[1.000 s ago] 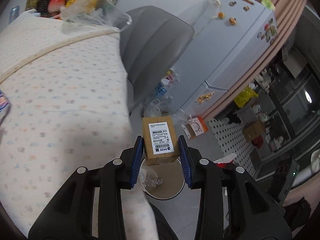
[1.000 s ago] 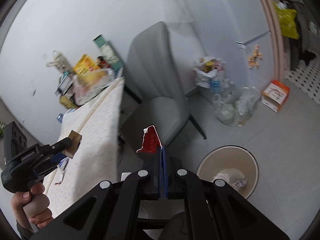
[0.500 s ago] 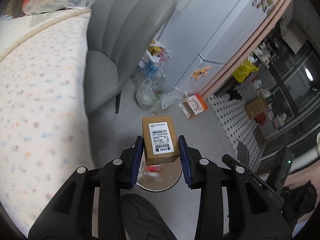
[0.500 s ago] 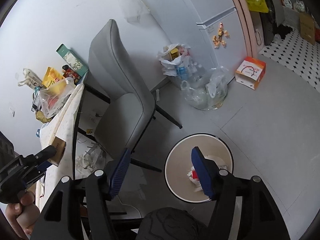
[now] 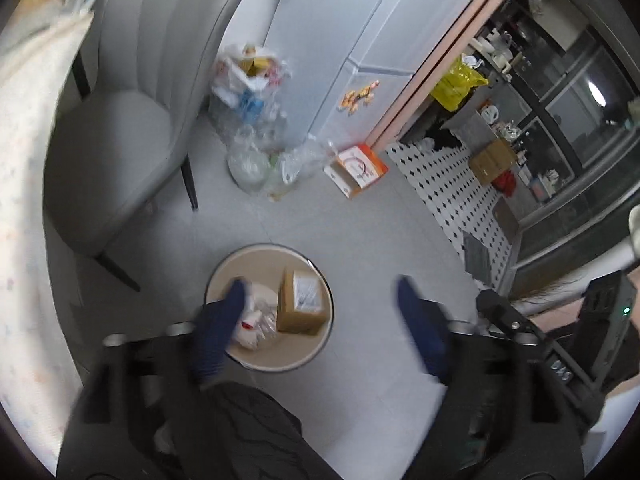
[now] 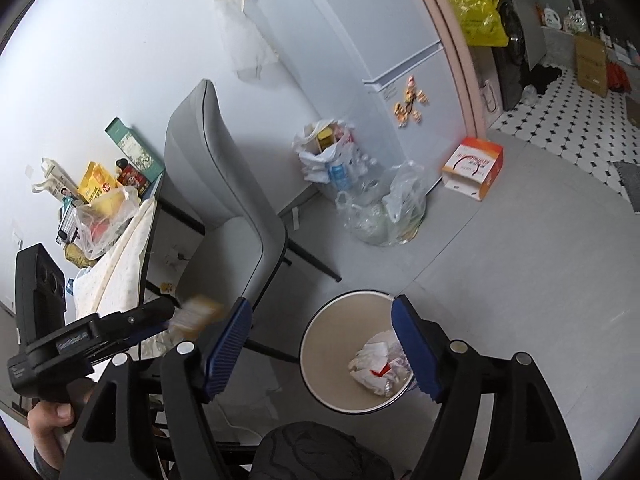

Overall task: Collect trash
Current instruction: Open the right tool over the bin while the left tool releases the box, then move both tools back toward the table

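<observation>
In my left view the small cardboard box (image 5: pixel 301 304) with a white shipping label on its upper face sits tilted inside the round beige waste bin (image 5: pixel 256 360), against the bin's right wall. Beside it in the bin lies crumpled white paper trash with red print (image 5: pixel 256 320). My right view catches the box only as a blur.

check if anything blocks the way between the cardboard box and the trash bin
Nothing visible does. The trash bin has no lid, and only crumpled white trash lies in it. From the left wrist, the cardboard box already shows inside its rim, clear of the left hand-held gripper, whose jaws are opening.
</observation>
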